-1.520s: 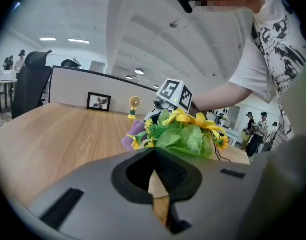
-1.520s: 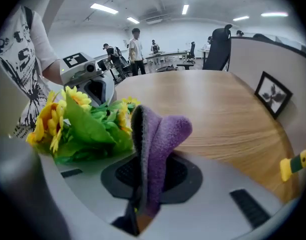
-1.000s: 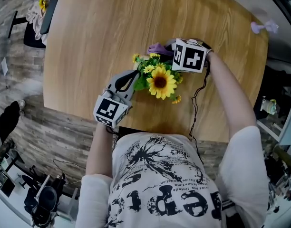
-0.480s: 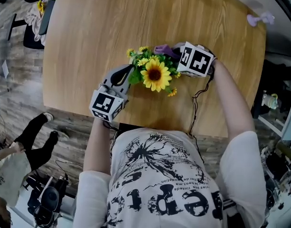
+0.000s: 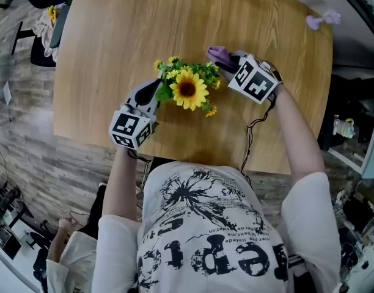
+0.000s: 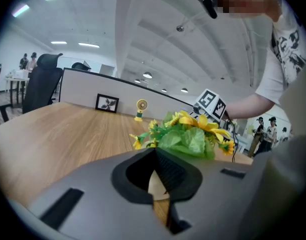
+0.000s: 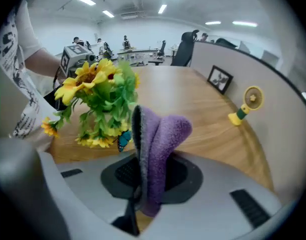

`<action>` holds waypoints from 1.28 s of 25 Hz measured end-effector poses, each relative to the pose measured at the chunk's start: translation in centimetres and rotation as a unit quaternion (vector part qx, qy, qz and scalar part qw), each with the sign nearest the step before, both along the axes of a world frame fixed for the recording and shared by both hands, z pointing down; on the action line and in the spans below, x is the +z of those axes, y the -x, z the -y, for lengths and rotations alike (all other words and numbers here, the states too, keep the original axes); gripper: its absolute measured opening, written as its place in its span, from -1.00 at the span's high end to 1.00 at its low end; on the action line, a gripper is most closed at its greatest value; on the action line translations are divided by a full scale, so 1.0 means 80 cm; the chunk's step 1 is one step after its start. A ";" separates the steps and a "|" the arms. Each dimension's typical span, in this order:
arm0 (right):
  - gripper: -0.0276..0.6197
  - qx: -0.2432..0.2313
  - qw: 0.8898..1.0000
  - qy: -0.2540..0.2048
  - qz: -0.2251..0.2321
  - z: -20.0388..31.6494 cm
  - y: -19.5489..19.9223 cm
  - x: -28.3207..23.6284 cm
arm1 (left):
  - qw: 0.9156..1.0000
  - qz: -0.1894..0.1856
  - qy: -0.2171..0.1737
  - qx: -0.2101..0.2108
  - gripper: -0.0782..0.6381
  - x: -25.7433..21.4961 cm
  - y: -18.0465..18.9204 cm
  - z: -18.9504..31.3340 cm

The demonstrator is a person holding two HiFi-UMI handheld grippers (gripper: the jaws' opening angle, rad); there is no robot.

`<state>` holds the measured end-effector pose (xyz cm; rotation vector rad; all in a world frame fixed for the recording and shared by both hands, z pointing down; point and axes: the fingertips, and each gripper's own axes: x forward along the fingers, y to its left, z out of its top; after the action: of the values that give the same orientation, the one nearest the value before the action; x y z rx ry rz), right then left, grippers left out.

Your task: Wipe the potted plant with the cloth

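Two risks. Right gripper is clamped on fold of purple cloth, just beside potted plant at its far-right side. Plant stands on table between both tools, pot hidden under blooms. Sideways swipe too hard likely tips plant toward left gripper, whose jaws sit closed together at foliage edge; any hold on pot not confirmable. Loose cloth end may snag petals and drag out of pinch.

The yellow-flowered potted plant stands upright on the surface, with the folded purple cloth pinched in the right tongs just beside its leaves.
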<state>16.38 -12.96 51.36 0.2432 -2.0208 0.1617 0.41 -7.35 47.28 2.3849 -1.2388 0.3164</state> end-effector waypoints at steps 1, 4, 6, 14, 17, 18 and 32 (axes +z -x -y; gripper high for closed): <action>0.69 0.022 0.999 -0.025 0.007 0.011 -0.002 -0.010 | 1.000 -0.011 0.006 -0.008 0.77 0.000 0.001 -0.001; 0.69 0.094 0.991 -0.086 0.048 0.037 -0.004 -0.050 | 0.999 -0.029 0.005 -0.030 0.77 -0.007 0.006 -0.002; 0.69 0.144 0.980 -0.115 0.079 0.050 -0.002 -0.079 | 0.998 -0.040 -0.013 -0.039 0.77 -0.024 0.010 0.003; 0.68 0.263 0.938 -0.161 0.157 0.049 0.046 -0.153 | 0.996 -0.006 -0.091 0.015 0.77 -0.095 0.027 0.035; 0.68 0.285 0.929 -0.169 0.166 0.039 0.074 -0.175 | 0.993 0.007 -0.107 0.049 0.77 -0.113 0.045 0.044; 0.67 0.289 0.927 -0.169 0.167 0.034 0.086 -0.182 | 0.992 0.009 -0.113 0.059 0.77 -0.120 0.053 0.046; 0.67 0.363 0.912 -0.109 0.155 -0.025 0.284 -0.119 | 0.980 -0.014 -0.119 0.157 0.77 -0.126 0.181 0.044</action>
<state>-6.37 -10.98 41.86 1.1761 -2.1703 0.4614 -14.09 -10.84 37.18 2.7863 -0.9281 0.2374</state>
